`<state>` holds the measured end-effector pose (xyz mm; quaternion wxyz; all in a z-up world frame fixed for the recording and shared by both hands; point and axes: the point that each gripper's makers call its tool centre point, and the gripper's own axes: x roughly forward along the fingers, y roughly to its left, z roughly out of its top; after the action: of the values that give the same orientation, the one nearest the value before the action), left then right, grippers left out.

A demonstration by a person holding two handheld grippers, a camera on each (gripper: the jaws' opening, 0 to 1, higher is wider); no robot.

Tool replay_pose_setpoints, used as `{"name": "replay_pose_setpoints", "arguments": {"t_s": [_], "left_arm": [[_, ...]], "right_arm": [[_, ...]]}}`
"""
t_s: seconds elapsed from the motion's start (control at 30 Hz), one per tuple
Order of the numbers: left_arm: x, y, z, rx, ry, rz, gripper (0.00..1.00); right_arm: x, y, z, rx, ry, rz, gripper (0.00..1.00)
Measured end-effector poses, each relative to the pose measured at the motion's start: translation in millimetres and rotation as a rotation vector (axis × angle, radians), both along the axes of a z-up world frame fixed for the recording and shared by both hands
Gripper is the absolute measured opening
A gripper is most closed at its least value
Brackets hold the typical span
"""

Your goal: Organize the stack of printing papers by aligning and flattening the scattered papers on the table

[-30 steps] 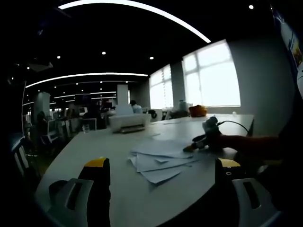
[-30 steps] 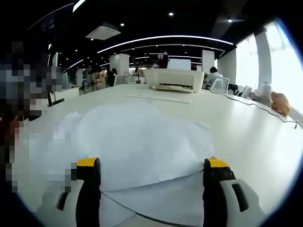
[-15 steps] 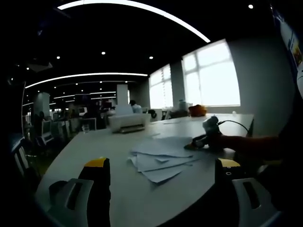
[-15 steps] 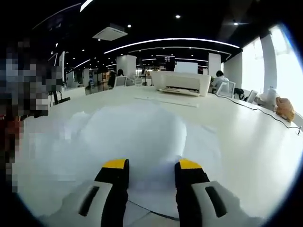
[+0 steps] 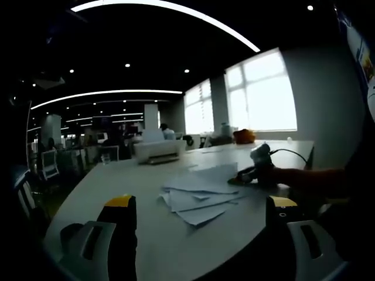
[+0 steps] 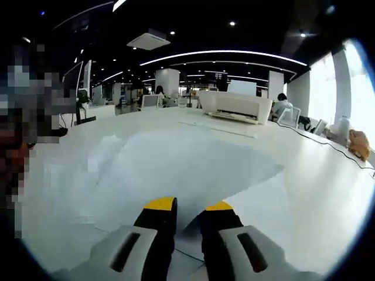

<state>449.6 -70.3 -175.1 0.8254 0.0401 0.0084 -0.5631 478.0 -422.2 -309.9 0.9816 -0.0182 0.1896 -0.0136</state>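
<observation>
White table (image 6: 316,175): right gripper (image 6: 188,206) pinching top paper sheet (image 6: 187,170); left gripper (image 5: 199,202) open

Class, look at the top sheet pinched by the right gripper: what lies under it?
Under the top sheet, held in the right gripper, more scattered papers fan out on the white table. How many sheets lie beneath is hidden by the top one.

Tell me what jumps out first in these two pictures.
A loose fan of white papers sprawls across the pale table. The right gripper has its yellow-tipped jaws pinched on the near edge of a sheet. Beyond sits a white printer, with bright windows behind.
</observation>
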Motion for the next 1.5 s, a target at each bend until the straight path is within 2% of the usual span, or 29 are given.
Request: {"name": "replay_pose_setpoints", "arguments": {"t_s": [0.07, 0.43, 0.77, 1.03, 1.5], "left_arm": [[0.7, 0, 0.1, -0.003, 0.001, 0.001, 0.94], [0.6, -4, -5.0, 0.008, 0.012, -0.001, 0.94], [3.1, -4, -1.0, -0.009, 0.002, -0.007, 0.94], [1.5, -2, -0.1, -0.013, -0.009, -0.009, 0.94], [1.1, 1, 4.9, -0.030, -0.017, -0.008, 0.94]], "right_arm": [[0, 1, -0.2, -0.004, 0.000, 0.009, 0.06], [-1, -3, 0.3, 0.011, -0.001, -0.029, 0.00], [-2, -6, 4.9, 0.047, -0.026, -0.057, 0.00], [-3, -5, 3.5, 0.058, -0.021, -0.063, 0.00], [-4, -4, 3.9, 0.032, -0.031, -0.070, 0.00]]}}
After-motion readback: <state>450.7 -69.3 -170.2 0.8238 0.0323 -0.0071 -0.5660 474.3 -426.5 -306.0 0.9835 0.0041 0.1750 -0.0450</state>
